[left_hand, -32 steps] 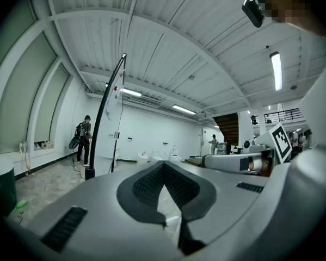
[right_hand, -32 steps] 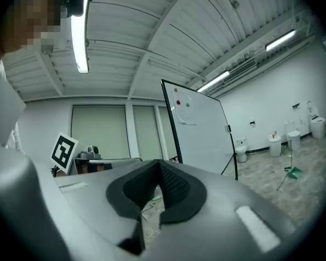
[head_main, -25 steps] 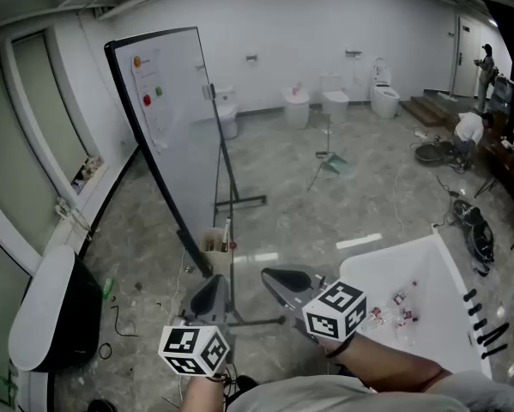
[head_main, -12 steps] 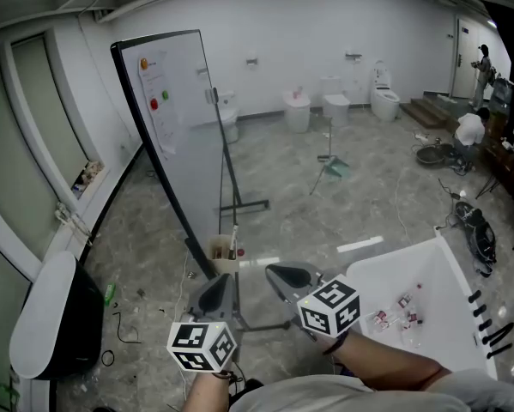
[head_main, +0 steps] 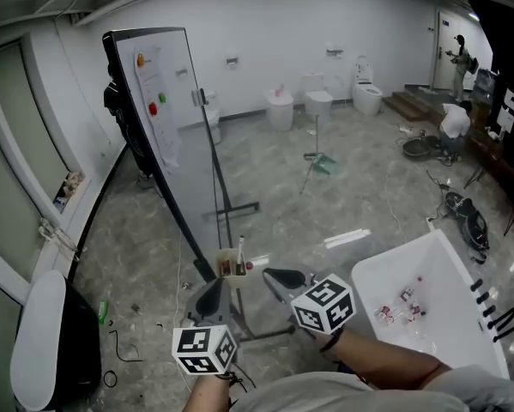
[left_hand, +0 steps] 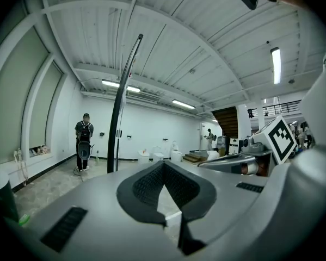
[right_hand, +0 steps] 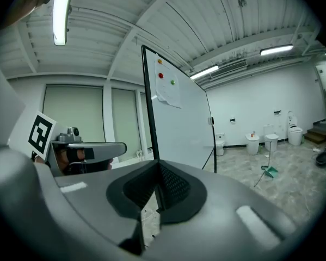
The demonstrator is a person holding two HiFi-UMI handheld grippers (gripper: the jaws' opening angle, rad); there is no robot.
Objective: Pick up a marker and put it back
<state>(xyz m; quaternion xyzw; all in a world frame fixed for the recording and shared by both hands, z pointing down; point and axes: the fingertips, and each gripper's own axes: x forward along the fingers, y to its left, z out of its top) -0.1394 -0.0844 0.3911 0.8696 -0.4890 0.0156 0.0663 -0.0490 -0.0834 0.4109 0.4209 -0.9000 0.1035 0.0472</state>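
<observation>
Room: grey stone floor (head_main: 351, 204); whiteboard (head_main: 166, 118) on its stand.
Marker (head_main: 240, 249): upright in small box (head_main: 226, 269) at whiteboard's foot, untouched.
Left gripper (head_main: 210, 297): fingers (left_hand: 146, 186) together, empty.
Right gripper (head_main: 278, 276): fingers together, empty, near box.
Progress: apparently none; pickup and return both left.

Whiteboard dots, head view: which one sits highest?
The orange dot, alone near the top edge of the whiteboard. The green dot and red dot sit close together lower down.

Bare workshop hall: whiteboard (head_main: 166, 127), loose toilets (head_main: 318, 103), littered floor (head_main: 368, 196).
</observation>
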